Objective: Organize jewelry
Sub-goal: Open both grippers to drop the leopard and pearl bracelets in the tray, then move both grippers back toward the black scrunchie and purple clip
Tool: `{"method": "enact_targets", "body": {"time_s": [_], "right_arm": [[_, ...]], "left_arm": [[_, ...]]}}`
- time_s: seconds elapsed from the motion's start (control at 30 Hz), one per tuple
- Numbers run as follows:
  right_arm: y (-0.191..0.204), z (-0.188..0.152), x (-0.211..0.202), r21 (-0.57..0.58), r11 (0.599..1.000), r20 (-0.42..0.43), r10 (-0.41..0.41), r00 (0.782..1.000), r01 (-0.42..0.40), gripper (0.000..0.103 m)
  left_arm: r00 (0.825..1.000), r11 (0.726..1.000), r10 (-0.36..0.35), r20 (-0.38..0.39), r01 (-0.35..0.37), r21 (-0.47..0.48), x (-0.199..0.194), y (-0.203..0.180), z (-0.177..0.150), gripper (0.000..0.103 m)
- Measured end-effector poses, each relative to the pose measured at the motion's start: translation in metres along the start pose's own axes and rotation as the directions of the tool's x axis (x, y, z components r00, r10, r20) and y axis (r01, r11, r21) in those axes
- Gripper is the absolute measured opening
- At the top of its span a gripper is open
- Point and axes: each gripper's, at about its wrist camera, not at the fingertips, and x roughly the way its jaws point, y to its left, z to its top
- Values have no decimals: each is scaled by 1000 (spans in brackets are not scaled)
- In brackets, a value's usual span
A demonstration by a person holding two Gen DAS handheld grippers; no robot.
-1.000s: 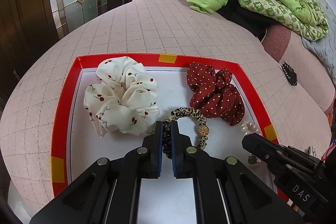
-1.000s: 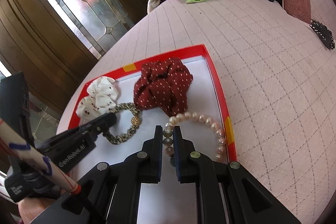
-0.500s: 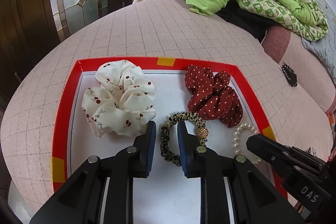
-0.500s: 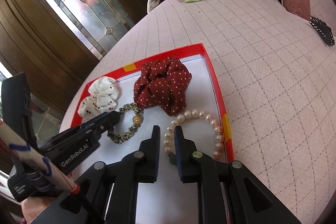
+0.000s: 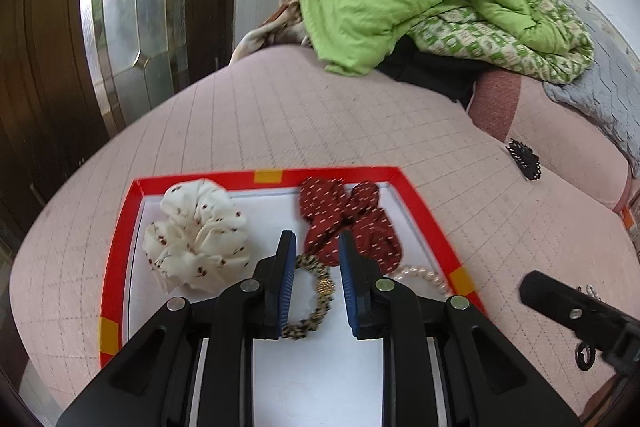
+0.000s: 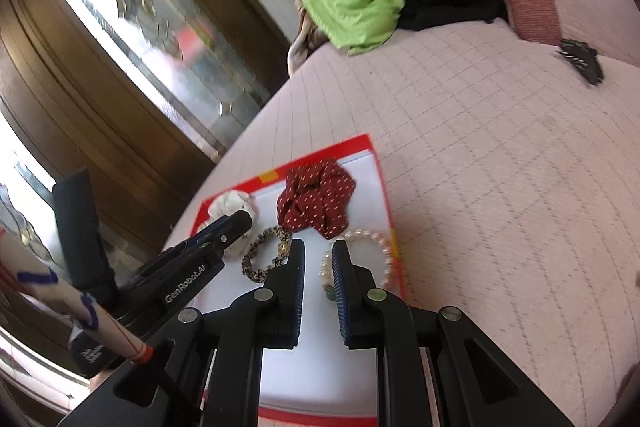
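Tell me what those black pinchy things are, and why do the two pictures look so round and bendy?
They are two grabbing tools a person holds, one in each hand. Each carries a wide-eyed camera looking along its jaws, which bends the picture. One picture comes from the left gripper, the other from the right gripper. On a pink quilted bed sits a red-edged tray. In it lie a white cherry scrunchie, a red dotted scrunchie, a leopard hair tie and a pearl bracelet. Both jaws have just been opening; nothing is held.

L [image 5: 317, 259] & R [image 6: 318, 259] grippers: jaws apart, empty.
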Motion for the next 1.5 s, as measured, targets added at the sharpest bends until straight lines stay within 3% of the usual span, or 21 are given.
{"method": "enact_targets", "body": {"time_s": [0.3,0.5,0.87,1.13,1.33,1.5], "right_arm": [[-32,-8,-58,84,996,109,27,994,-36,21],[-59,-16,-95,149,987,171,36,985,-62,30],[-107,-24,-164,220,972,274,19,962,-82,32],[-165,-37,-229,296,953,368,-52,928,-63,36],[-218,-53,-277,396,916,439,-133,889,-58,36],[-249,-68,-314,449,892,469,-199,861,-38,41]], "left_arm": [[998,993,3,66,-11,121,-15,-47,-3,22],[994,982,5,113,-26,188,-28,-81,-11,22],[993,951,-15,120,-22,307,-43,-143,-37,26],[995,920,-25,96,-14,391,-43,-185,-55,26],[996,906,-92,7,80,415,-42,-211,-73,30],[970,885,-202,-137,241,399,-34,-240,-93,33]]}}
